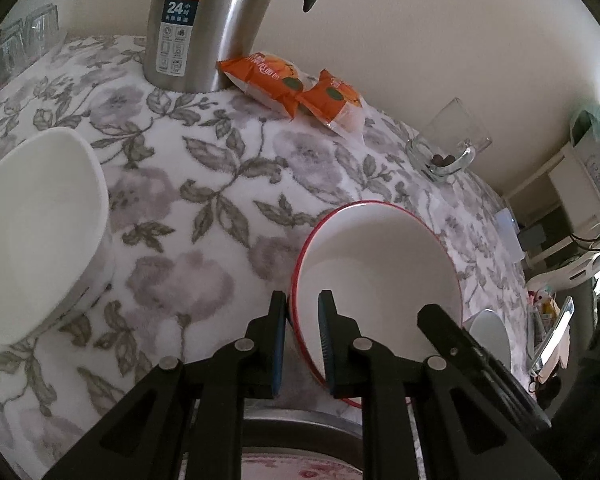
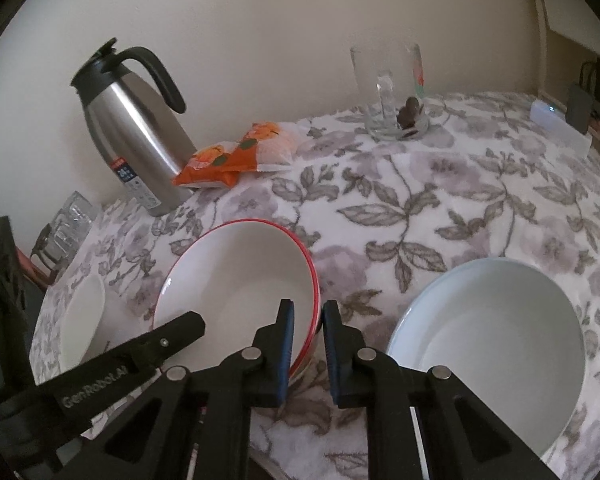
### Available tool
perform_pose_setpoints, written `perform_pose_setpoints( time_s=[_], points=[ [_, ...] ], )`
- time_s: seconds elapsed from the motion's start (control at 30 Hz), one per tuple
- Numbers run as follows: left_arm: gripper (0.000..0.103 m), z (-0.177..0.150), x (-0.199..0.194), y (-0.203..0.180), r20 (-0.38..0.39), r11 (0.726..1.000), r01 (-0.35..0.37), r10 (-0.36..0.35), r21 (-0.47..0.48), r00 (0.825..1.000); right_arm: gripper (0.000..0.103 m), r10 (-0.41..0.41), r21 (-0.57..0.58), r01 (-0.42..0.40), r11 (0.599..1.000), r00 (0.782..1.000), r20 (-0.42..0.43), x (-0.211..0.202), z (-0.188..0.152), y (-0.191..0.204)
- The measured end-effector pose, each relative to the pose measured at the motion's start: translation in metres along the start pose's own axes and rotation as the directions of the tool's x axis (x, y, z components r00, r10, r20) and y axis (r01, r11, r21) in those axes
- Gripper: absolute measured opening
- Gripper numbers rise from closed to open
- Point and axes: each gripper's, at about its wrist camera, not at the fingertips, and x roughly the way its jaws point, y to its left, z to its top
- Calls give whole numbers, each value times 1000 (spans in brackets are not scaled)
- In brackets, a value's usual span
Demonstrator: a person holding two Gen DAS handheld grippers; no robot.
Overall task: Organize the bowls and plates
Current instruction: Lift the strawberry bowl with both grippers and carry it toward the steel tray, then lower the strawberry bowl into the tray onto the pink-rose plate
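A white bowl with a red rim (image 1: pixel 380 264) stands on the floral tablecloth (image 1: pixel 204 184). My left gripper (image 1: pixel 303 312) is shut on its left rim, one finger inside and one outside. The same bowl (image 2: pixel 236 280) shows in the right wrist view, where my right gripper (image 2: pixel 309 320) is shut on its right rim. The left gripper's finger (image 2: pixel 172 336) reaches into the bowl from the left there. A plain white bowl (image 1: pixel 40 232) stands at the left. A pale blue plate (image 2: pixel 496 344) lies at the right.
A steel thermos jug (image 2: pixel 132 132) stands at the back by the wall, with orange snack packets (image 2: pixel 228 156) beside it. A glass mug (image 2: pixel 392 92) stands at the back right. Clear glasses (image 2: pixel 66 228) stand at the far left edge. A white power bank (image 2: pixel 560 124) lies far right.
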Motion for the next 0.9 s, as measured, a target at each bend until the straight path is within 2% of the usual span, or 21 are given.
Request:
perform_pose_setpoints(
  time_s=[0.1, 0.47, 0.9],
  points=[
    [16, -1, -8, 0, -1, 1000, 16, -16, -1, 1000, 16, 4, -6, -4, 1000, 1000, 13, -11, 2, 4],
    [16, -13, -74, -10, 61, 1000, -1, 0, 9, 998, 16, 26, -42, -25, 999, 999, 42, -67, -1, 28],
    [16, -49, -129, -20, 100, 999, -3, -1, 38, 995, 16, 14, -61, -10, 998, 998, 65, -128, -34, 36]
  ],
)
